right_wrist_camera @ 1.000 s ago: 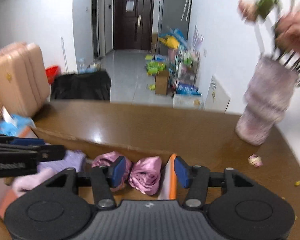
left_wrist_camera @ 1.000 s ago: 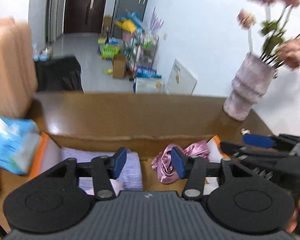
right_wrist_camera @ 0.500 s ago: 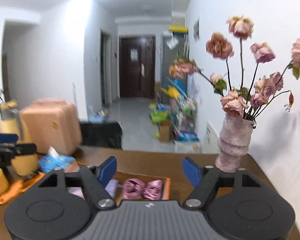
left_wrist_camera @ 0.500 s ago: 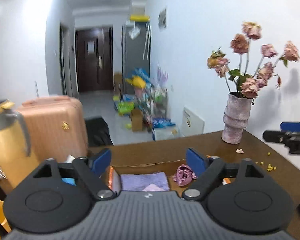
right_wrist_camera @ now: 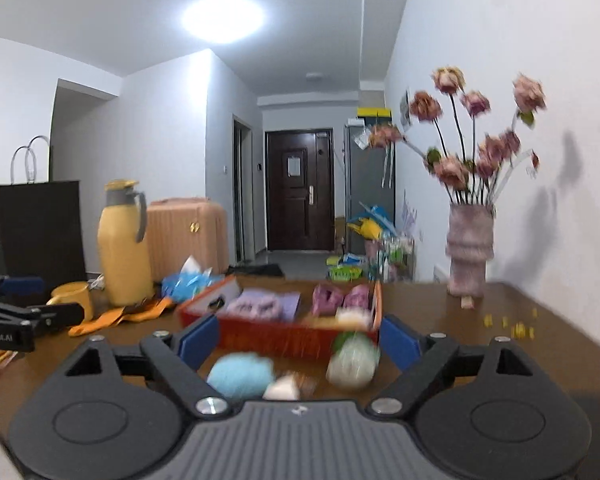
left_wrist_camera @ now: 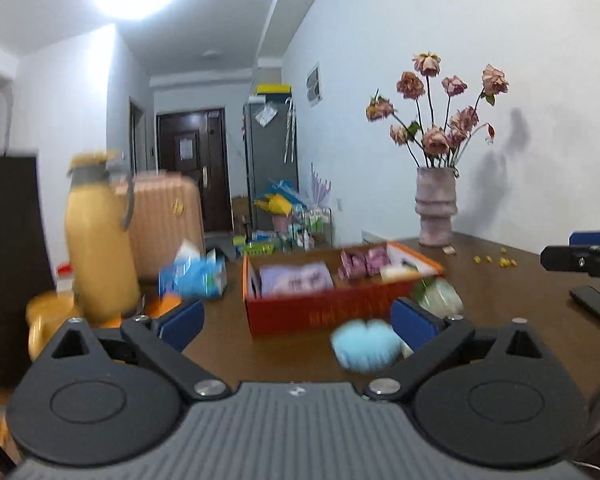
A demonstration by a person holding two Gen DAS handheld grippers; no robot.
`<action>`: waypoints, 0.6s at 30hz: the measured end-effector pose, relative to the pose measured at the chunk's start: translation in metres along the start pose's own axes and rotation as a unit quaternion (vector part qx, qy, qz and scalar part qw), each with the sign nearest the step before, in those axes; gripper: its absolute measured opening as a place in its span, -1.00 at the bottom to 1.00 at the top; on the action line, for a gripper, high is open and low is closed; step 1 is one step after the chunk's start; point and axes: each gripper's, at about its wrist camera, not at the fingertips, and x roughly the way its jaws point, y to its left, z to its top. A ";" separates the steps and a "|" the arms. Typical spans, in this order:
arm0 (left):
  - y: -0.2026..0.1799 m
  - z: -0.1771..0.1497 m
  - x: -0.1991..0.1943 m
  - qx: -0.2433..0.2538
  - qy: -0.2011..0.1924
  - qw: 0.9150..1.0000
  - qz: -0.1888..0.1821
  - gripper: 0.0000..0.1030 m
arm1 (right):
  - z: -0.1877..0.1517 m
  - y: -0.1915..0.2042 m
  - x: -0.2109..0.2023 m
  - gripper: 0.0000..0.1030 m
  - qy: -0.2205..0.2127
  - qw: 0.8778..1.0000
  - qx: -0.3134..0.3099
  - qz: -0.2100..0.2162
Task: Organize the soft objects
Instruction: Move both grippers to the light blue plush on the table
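- A second ago I had both grippers right over the orange box (left_wrist_camera: 332, 312); now both views have pulled well back and I see the whole box from the near side
- My left gripper (left_wrist_camera: 298, 320) is empty, its jaws opening and already standing wide, with nothing pressed between the pads
- My right gripper (right_wrist_camera: 300, 338) is also empty, jaws opening, slightly less wide than the left
- In the box lie a folded lilac cloth (left_wrist_camera: 296, 278) on the left and two pink satin pieces (left_wrist_camera: 364, 262) towards the back right, so I judge that those are put away
- Still loose on the table in front of the box: a fluffy blue ball (right_wrist_camera: 240, 376), a pale green ball (right_wrist_camera: 352, 362) and a small whitish piece (right_wrist_camera: 282, 392), all blurred
- I read this as a retreat to fetch the next soft item; the blue ball sits nearest to both sets of jaws
- The table (right_wrist_camera: 500, 352) is dark brown wood with small yellow crumbs (right_wrist_camera: 512, 326) scattered on the right
- On it stand a vase of dried roses (right_wrist_camera: 470, 256) by the white wall, a yellow thermos (right_wrist_camera: 124, 248), a yellow mug (right_wrist_camera: 74, 298) and a blue tissue pack (left_wrist_camera: 194, 276)
- Beyond are a pink suitcase (right_wrist_camera: 184, 236), a hallway and a dark door (right_wrist_camera: 300, 196)
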 end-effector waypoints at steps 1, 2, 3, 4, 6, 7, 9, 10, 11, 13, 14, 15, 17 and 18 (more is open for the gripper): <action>0.003 -0.010 -0.009 -0.010 0.011 1.000 -0.005 0.98 | -0.009 0.002 -0.008 0.70 0.006 1.000 0.009 0.001; 0.003 -0.018 -0.015 -0.019 0.024 0.999 -0.009 0.98 | -0.018 0.006 -0.017 0.70 0.014 1.000 0.024 0.005; 0.004 -0.025 -0.020 -0.023 0.037 0.999 -0.013 0.98 | -0.024 0.007 -0.023 0.70 0.022 0.999 0.034 0.011; 0.004 -0.029 -0.024 -0.022 0.044 0.999 -0.017 0.98 | -0.029 0.008 -0.027 0.70 0.032 0.998 0.044 0.020; 0.005 -0.031 -0.028 -0.018 0.046 0.999 -0.017 0.98 | -0.038 0.013 -0.036 0.70 0.046 0.997 0.041 0.037; 0.006 -0.030 -0.029 -0.017 0.046 0.999 -0.018 0.98 | -0.039 0.015 -0.037 0.70 0.049 0.998 0.034 0.036; 0.006 -0.027 -0.025 -0.021 0.045 0.999 -0.018 0.98 | -0.039 0.017 -0.036 0.70 0.052 0.998 0.029 0.028; 0.005 -0.027 -0.022 -0.026 0.047 0.998 -0.019 0.98 | -0.039 0.017 -0.035 0.70 0.052 0.998 0.034 0.030; 0.006 -0.028 -0.020 -0.028 0.050 0.998 -0.021 0.98 | -0.040 0.017 -0.034 0.69 0.053 0.997 0.040 0.034; 0.006 -0.031 -0.012 -0.035 0.062 0.997 -0.027 0.98 | -0.042 0.014 -0.025 0.68 0.061 0.996 0.055 0.041; 0.007 -0.032 -0.006 -0.041 0.069 0.996 -0.034 0.98 | -0.042 0.012 -0.020 0.68 0.064 0.995 0.060 0.046; 0.008 -0.032 0.002 -0.049 0.076 0.995 -0.044 0.98 | -0.043 0.011 -0.013 0.68 0.070 0.994 0.065 0.052; 0.013 -0.031 0.026 -0.080 0.098 0.990 -0.068 0.98 | -0.042 0.007 0.004 0.63 0.083 0.992 0.074 0.059; 0.017 -0.030 0.041 -0.101 0.112 0.985 -0.083 0.98 | -0.042 0.005 0.015 0.60 0.089 0.991 0.078 0.063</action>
